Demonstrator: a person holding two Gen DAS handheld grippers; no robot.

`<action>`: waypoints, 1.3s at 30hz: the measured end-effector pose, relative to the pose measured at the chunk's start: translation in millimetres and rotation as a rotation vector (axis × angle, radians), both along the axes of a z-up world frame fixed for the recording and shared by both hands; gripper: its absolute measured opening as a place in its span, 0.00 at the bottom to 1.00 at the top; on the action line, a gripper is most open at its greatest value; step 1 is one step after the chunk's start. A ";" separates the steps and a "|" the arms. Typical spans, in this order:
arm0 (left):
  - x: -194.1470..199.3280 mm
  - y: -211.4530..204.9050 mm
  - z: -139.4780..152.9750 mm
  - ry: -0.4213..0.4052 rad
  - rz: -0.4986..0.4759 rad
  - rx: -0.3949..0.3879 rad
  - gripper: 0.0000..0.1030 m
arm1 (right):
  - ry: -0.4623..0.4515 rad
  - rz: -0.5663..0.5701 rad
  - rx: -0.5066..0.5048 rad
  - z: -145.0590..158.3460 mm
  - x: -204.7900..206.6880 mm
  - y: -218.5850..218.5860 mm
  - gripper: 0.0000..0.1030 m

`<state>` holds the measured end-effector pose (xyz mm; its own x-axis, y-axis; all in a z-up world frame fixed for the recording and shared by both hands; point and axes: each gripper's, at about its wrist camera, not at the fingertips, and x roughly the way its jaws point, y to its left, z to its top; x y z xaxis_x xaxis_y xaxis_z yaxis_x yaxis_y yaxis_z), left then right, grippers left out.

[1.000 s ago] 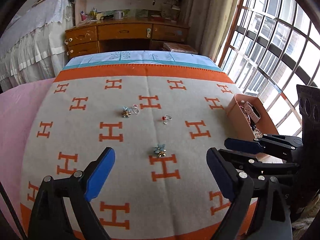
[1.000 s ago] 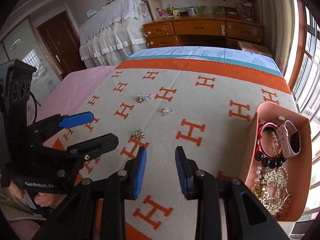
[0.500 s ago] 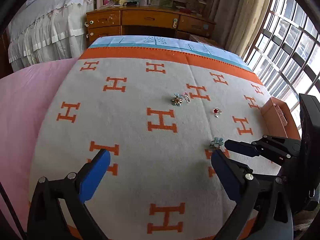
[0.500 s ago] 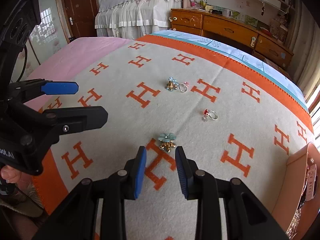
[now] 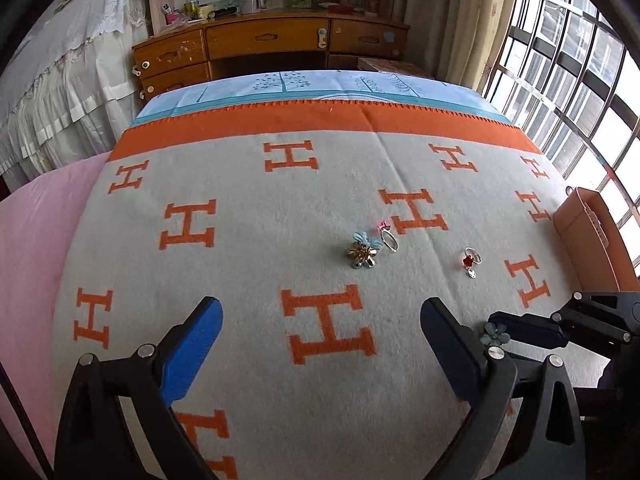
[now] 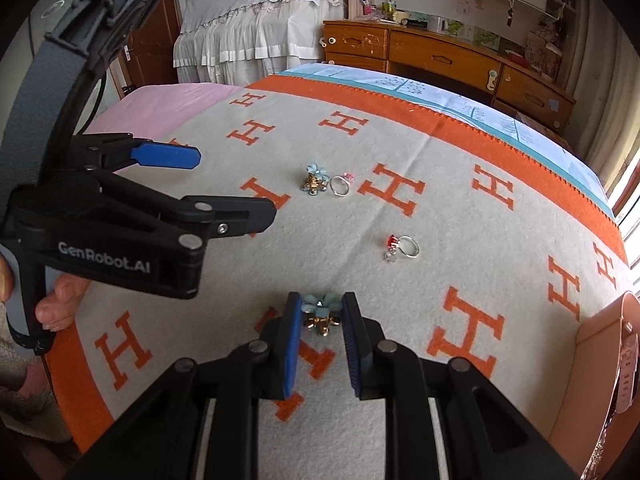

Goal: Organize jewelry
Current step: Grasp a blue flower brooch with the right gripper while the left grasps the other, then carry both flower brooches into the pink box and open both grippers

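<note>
Four pieces were lying loose on the blanket (image 5: 240,264) when I went for the nearest one, the blue flower charm (image 6: 320,312). My right gripper (image 6: 320,320) had its fingers (image 6: 291,336) down to a narrow gap and closing, with the charm sitting between the pads, about touching but not clearly pinched yet as far as I could tell. My left gripper (image 5: 320,344) hung wide over bare blanket with nothing between its fingers, though they were closing a little too.

Tips for this bit, just my take: I figured the blue petals on top were the part to catch, since the gold cluster under them looked lumpy and likely to roll out. Pads low against the fabric, a slow squeeze, then a straight lift so nothing snagged the wool.

Further out lay a second flower charm (image 6: 314,180) right beside a pink-stone ring (image 6: 341,184), and a red-stone ring (image 6: 402,246) on its own. The tan box (image 6: 588,364) with a watch (image 6: 626,360) sat at the right edge, probably where it all belonged.

Surface was a bed, not a worktop: grey blanket with orange H's, pink sheet (image 5: 28,256) to the left. Wooden desk (image 5: 272,44) behind, barred windows (image 5: 568,64) on the right.
</note>
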<state>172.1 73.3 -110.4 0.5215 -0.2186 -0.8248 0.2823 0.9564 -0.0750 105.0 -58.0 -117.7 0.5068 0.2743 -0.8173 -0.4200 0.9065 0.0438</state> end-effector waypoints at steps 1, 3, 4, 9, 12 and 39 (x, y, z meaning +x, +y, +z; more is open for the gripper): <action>6.1 -2.0 -3.2 0.003 -0.009 0.000 0.86 | 0.002 -0.011 0.004 0.1 0.9 -3.4 0.19; 16.7 -5.5 -9.0 0.012 -0.022 0.002 0.72 | 0.002 -0.028 0.010 0.0 1.5 -9.1 0.19; 21.1 -7.3 -11.5 0.016 -0.027 0.008 0.69 | 0.003 -0.034 0.016 0.0 1.9 -11.6 0.19; 31.9 -14.4 -13.0 -0.008 -0.052 0.036 0.62 | 0.007 -0.053 0.047 -0.6 1.3 -19.1 0.19; 33.6 -19.9 -14.0 -0.019 -0.068 0.048 0.60 | 0.009 -0.058 0.060 -0.9 1.5 -20.4 0.19; -47.3 -57.1 43.8 -0.022 -0.159 -0.092 0.17 | -0.127 -0.085 0.131 44.9 -51.5 -54.0 0.19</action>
<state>124.8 16.2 -66.7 0.4924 -0.3739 -0.7859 0.4317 0.8890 -0.1525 53.5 -112.0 -72.7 0.6294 0.3259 -0.7055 -0.3518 0.9290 0.1152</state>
